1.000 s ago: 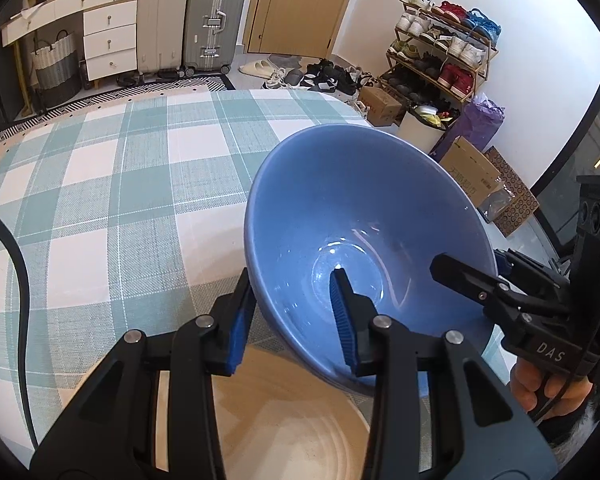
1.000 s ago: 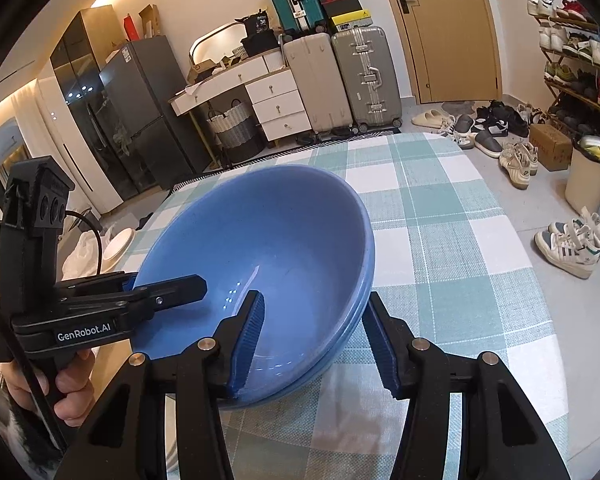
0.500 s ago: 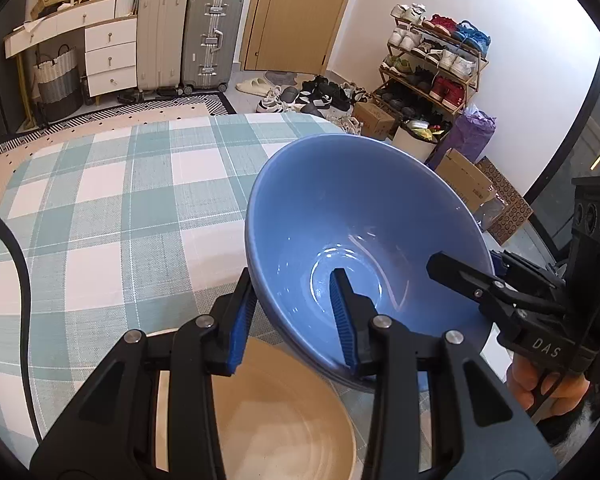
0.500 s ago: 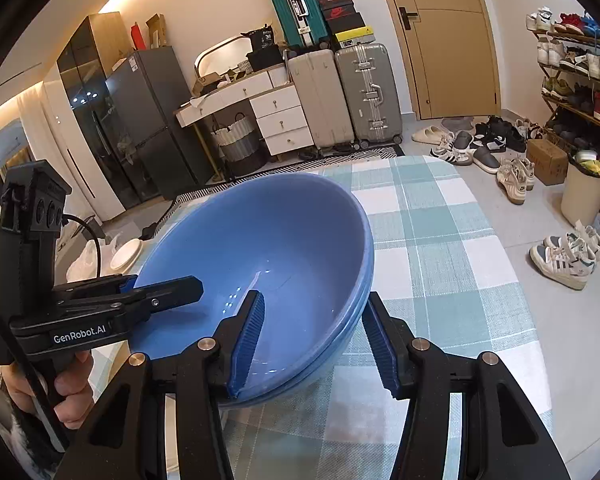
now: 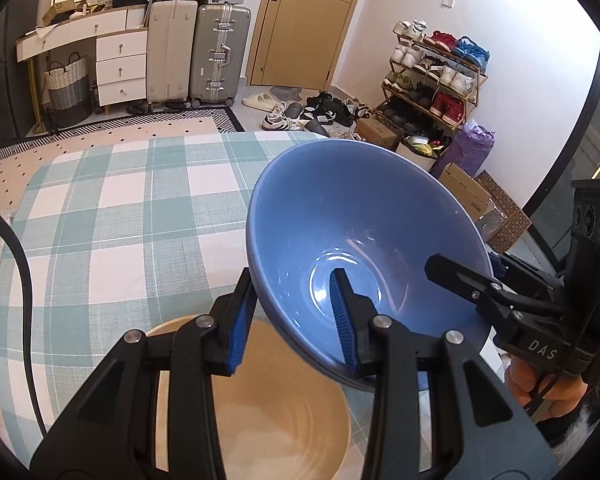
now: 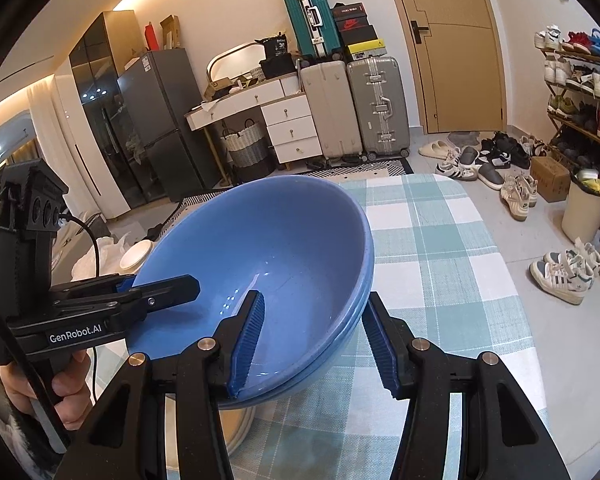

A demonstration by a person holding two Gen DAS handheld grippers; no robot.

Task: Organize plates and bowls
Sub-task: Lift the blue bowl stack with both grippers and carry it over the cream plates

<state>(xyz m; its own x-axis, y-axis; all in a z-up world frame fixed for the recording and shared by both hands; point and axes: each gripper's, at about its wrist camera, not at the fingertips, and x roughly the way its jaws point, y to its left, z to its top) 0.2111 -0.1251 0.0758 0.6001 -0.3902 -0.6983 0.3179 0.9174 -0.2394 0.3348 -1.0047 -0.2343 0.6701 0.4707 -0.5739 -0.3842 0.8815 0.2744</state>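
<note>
Bowls of glossy blue ceramic, two nested deep round ones [image 5: 364,240], hang tilted in the air above the green-and-white checked tablecloth [image 5: 112,216], carried higher than a second ago so that more of the cloth and of the beige round bowl [image 5: 276,420] beneath them now shows. Left gripper [image 5: 290,318] pinches the near wall of the pair, one blue pad inside and one outside, and its grip is unchanged. Right gripper [image 6: 314,338] clamps the opposite rim likewise, equally unchanged, with a hand [image 6: 66,384] visible on the left gripper's handle.
</note>
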